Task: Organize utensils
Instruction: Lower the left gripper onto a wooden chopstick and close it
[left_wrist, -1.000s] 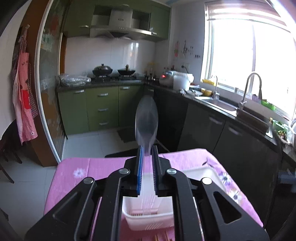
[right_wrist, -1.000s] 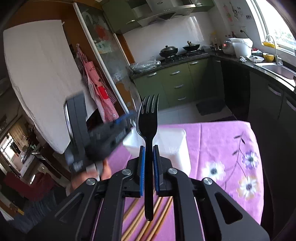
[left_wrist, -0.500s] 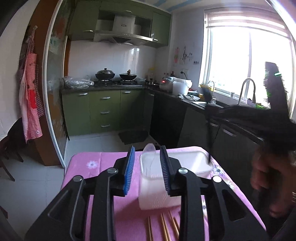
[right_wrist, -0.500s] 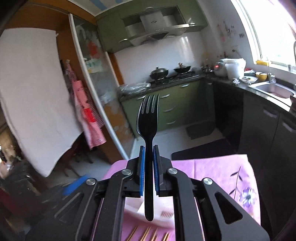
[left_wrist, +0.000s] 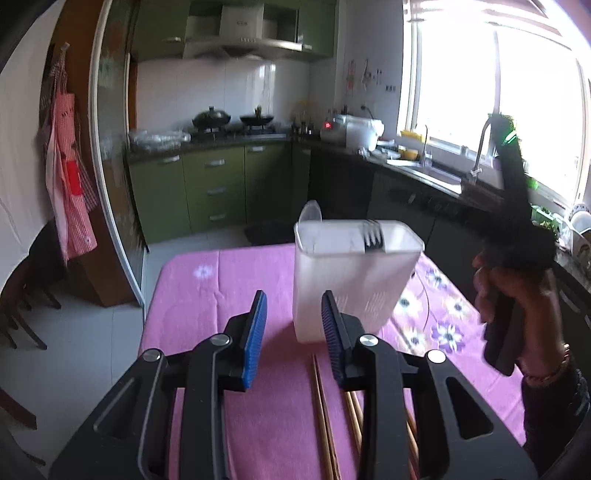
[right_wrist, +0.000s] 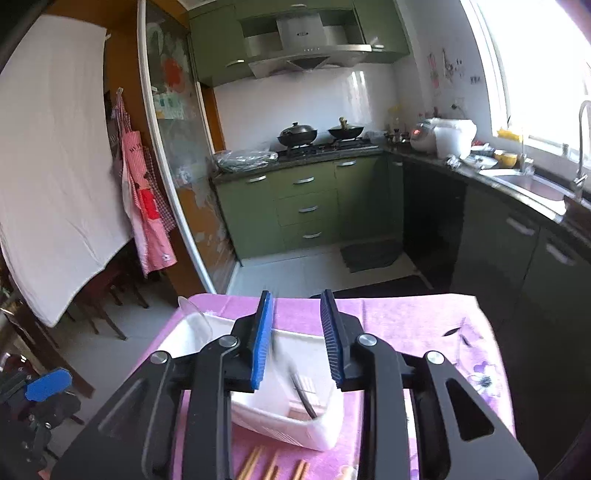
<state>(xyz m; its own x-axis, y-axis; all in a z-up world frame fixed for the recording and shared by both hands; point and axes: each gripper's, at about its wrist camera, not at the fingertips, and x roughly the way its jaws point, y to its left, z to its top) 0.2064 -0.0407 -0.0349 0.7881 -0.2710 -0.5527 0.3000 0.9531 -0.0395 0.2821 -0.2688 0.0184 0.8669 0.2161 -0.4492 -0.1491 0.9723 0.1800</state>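
Both claws are wide apart w/ nothing in them, left gripper (left_wrist: 293, 332) & right gripper (right_wrist: 297, 334), so the black fork (left_wrist: 373, 238) can stand in the white holder (left_wrist: 351, 288), mid frame, chopsticks (left_wrist: 325, 417) below it on the pink cloth (left_wrist: 207, 306).

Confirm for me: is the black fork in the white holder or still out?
In. The black fork stands inside the white holder, tines above the rim; the right gripper is open, empty, above it.

A home kitchen: green cabinets (right_wrist: 306, 206), woks on the stove (right_wrist: 321, 142), range hood (right_wrist: 306, 59), sink (right_wrist: 532, 186).
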